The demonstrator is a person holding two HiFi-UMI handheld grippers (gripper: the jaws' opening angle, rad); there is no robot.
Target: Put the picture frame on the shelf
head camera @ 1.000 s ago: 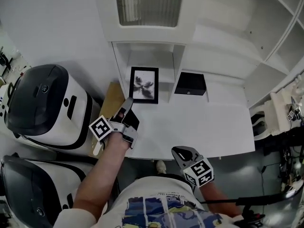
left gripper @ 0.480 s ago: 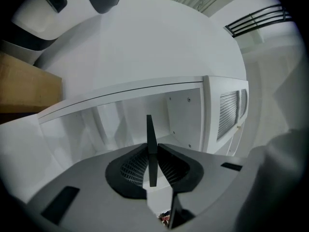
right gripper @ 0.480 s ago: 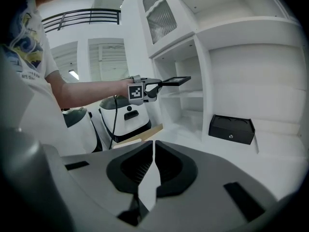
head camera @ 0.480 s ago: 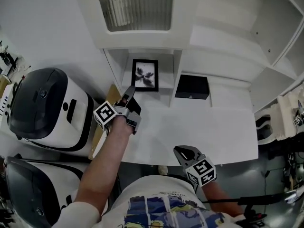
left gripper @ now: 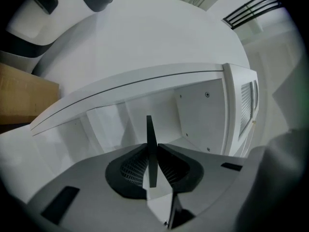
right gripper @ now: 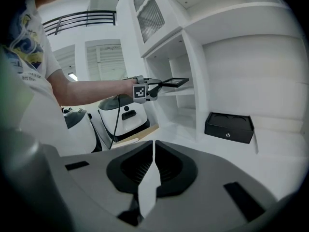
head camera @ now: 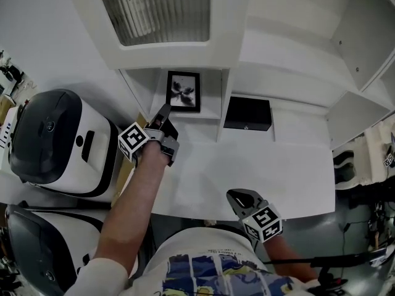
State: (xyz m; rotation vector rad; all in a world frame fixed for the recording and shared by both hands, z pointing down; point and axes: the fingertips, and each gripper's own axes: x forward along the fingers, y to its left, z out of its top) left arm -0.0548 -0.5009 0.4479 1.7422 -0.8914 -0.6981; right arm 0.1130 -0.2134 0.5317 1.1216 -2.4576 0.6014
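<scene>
The picture frame (head camera: 183, 91), black-edged with a dark flower print, is held in the narrow open compartment of the white shelf unit (head camera: 225, 54). My left gripper (head camera: 164, 113) is shut on the frame's near edge. In the left gripper view the frame (left gripper: 151, 149) shows as a thin dark blade pinched between the jaws. In the right gripper view the frame (right gripper: 174, 82) lies nearly flat at the height of the small shelf board. Whether it rests on the board I cannot tell. My right gripper (head camera: 238, 197) is shut and empty near the table's front edge.
A black box (head camera: 247, 113) sits on the white table (head camera: 278, 171) in the neighbouring bay. Two large white-and-black machines (head camera: 52, 140) (head camera: 37, 251) stand at the left beside a brown board (head camera: 126, 171). A louvred cabinet door (head camera: 157, 11) hangs above the compartment.
My left gripper has carried the frame up and deeper into the shelf compartment. The right gripper has stayed by the table's front edge.
</scene>
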